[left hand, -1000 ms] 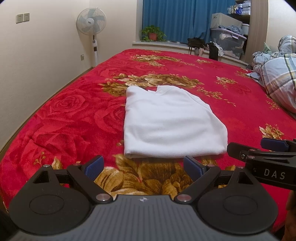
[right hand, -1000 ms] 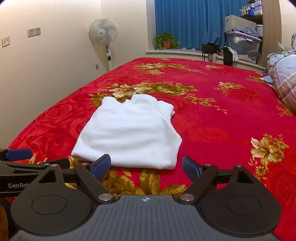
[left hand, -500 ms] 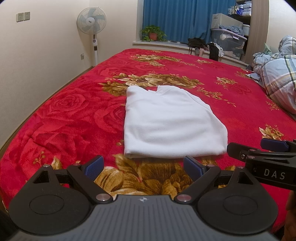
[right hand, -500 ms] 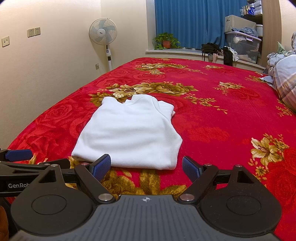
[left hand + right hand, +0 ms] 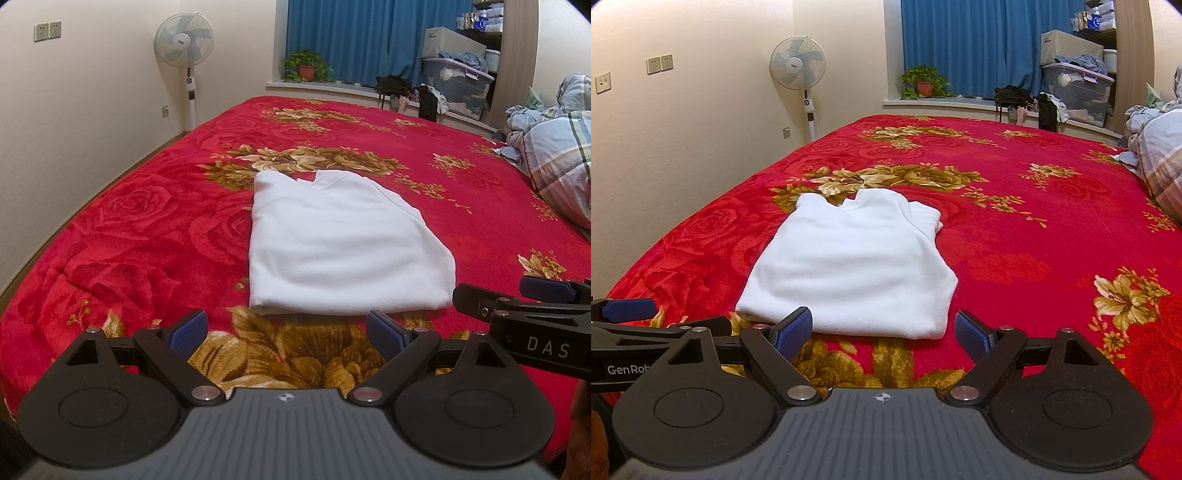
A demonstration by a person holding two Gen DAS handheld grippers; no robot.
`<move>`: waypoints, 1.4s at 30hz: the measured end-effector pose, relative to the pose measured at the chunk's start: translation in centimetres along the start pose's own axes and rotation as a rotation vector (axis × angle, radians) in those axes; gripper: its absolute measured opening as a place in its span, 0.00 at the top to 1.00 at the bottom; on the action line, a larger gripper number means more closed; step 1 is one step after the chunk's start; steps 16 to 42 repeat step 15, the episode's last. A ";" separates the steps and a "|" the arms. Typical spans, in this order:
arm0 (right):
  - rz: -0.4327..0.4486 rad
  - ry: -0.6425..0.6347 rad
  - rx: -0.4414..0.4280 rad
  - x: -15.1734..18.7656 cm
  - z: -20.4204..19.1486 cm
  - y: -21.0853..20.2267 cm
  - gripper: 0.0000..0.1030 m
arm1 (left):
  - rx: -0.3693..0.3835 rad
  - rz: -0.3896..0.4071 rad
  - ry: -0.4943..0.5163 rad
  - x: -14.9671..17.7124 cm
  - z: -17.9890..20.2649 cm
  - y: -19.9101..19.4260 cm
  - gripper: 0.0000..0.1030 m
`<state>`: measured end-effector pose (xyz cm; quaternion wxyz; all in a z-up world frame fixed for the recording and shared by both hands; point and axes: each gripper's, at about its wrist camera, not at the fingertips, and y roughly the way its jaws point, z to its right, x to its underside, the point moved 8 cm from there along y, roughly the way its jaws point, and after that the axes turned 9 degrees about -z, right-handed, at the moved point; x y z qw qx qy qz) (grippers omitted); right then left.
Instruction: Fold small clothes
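Observation:
A white garment (image 5: 340, 243) lies folded into a flat rectangle on the red floral blanket (image 5: 140, 229); it also shows in the right wrist view (image 5: 849, 266). My left gripper (image 5: 286, 330) is open and empty, just short of the garment's near edge. My right gripper (image 5: 882, 328) is open and empty, also just short of that near edge. The right gripper shows at the right edge of the left wrist view (image 5: 524, 299), and the left gripper at the left edge of the right wrist view (image 5: 635, 321).
A plaid quilt (image 5: 554, 162) is heaped at the bed's right side. A standing fan (image 5: 184, 44) stands by the left wall. A potted plant (image 5: 306, 66), bags and storage boxes (image 5: 458, 81) sit along the window sill under blue curtains.

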<state>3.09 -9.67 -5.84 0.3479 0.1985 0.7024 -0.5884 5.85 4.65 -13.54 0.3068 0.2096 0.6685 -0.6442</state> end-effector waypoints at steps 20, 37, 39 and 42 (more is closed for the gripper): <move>0.001 0.001 -0.001 0.0 0.0 0.0 0.17 | -0.004 0.013 -0.002 0.0 0.3 -0.1 0.08; 0.001 0.001 -0.001 0.0 0.0 0.0 0.17 | -0.004 0.013 -0.002 0.0 0.3 -0.1 0.08; 0.001 0.001 -0.001 0.0 0.0 0.0 0.17 | -0.004 0.013 -0.002 0.0 0.3 -0.1 0.08; 0.001 0.001 -0.001 0.0 0.0 0.0 0.17 | -0.004 0.013 -0.002 0.0 0.3 -0.1 0.08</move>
